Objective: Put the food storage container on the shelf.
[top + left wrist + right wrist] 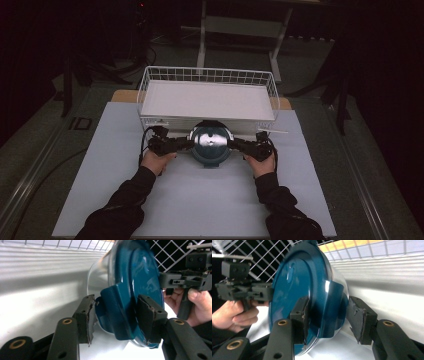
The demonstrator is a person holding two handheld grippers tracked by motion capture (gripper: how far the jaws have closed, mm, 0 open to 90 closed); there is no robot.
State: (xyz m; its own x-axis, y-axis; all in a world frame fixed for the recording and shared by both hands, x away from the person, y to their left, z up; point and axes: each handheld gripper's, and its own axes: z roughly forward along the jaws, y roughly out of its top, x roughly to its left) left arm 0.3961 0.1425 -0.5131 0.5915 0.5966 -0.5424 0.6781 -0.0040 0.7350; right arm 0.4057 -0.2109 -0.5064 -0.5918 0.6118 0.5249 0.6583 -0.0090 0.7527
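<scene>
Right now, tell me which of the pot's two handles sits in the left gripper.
The handle at the blue pot's left side in the high view; the right gripper takes the opposite handle.

Container (210,144) before basket (150,80), between tongs.

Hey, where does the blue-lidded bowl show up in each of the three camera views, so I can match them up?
High view: the blue-lidded bowl sits at centre, just in front of the white wire basket, between both grippers.
Left gripper view: it stands upper centre-right, one lid tab between the jaws.
Right gripper view: it stands centre-left, the other tab between the jaws.
Shared landmark: the basket's wire mesh behind the bowl.
</scene>
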